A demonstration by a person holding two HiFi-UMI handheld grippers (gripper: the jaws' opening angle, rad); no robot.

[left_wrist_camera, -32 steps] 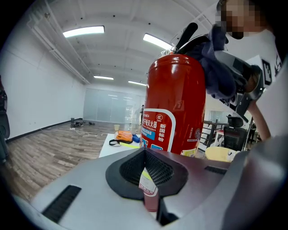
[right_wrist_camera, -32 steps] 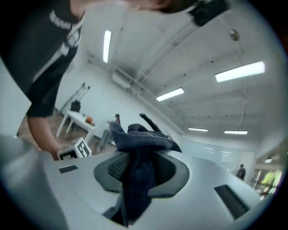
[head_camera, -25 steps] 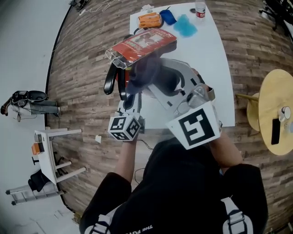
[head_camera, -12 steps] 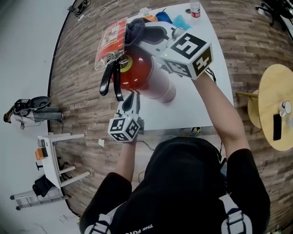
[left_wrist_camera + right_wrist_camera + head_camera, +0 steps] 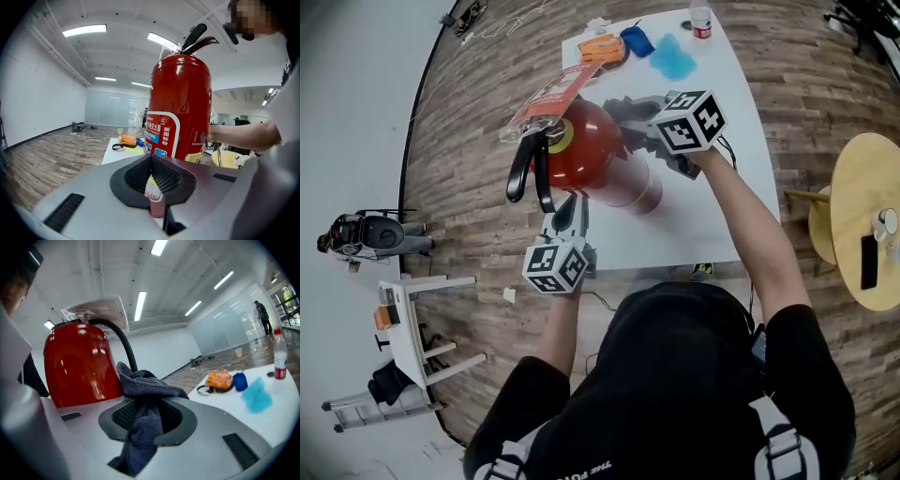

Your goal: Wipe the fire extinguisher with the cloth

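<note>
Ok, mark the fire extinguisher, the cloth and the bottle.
fire extinguisher [image 5: 586,150], head view, red body.
cloth [image 5: 143,383], right gripper view, bunched upper fold.
bottle [image 5: 279,352], right gripper view, clear body.

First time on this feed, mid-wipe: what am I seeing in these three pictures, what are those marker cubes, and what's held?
No robot: a person holds two hand-held grippers; the marker cubes are part of them. The top-down picture is from a head camera; the other two look along each hand-held gripper's jaws. The right hand-held gripper pinches a dark cloth by the red fire extinguisher standing on a white table. The left hand-held gripper is shut on a small reddish piece low by it. A bottle and blue rag lie farther back.
</note>
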